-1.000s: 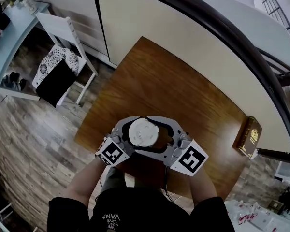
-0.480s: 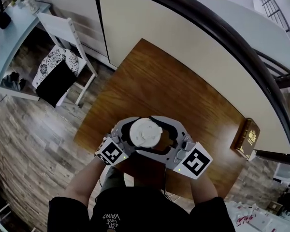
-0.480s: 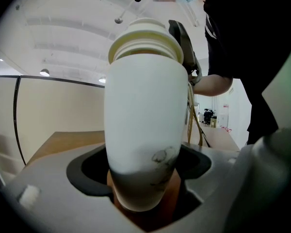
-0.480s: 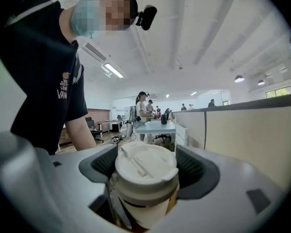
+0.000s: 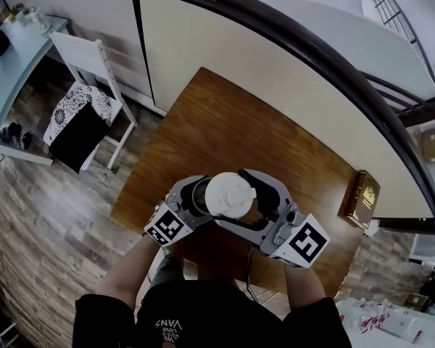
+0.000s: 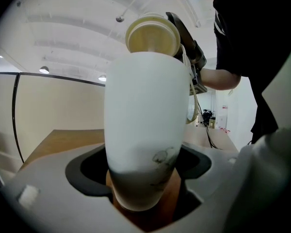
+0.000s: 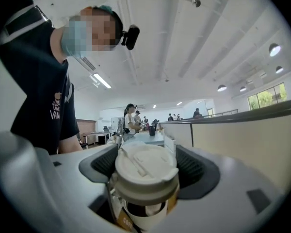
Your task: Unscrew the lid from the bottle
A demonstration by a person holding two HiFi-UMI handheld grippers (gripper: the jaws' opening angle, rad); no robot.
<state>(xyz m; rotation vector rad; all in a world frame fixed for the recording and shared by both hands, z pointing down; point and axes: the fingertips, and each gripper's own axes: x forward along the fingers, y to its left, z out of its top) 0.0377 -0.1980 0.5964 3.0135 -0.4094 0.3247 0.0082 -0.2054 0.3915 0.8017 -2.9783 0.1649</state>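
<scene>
The left claw (image 6: 143,171) was clenched on the lower body of the white bottle (image 6: 145,115), and the right claw (image 7: 148,171) was clenched on the white lid (image 7: 145,166). Both were held up over the near part of the wooden worktop (image 5: 239,129), close to the person's chest. From the head view the lid sat slightly right of a dark round mouth. From the left gripper view its hollow underside showed above the body, so it looked already free of the neck, though I could not be sure. The main risk seemed to be the smooth, tapering body sliding down through the left claw if the grip eased. That would drop the bottle onto the worktop, and an open mouth would spill whatever was inside; the contents could not be seen. The lid was pinched only by its rim, so a twist of the right claw could flick it out. Counted: one bottle, one lid, two claws, one book (image 5: 364,198) at the worktop's right edge, and one white chair (image 5: 83,64) on the floor to the far left.
</scene>
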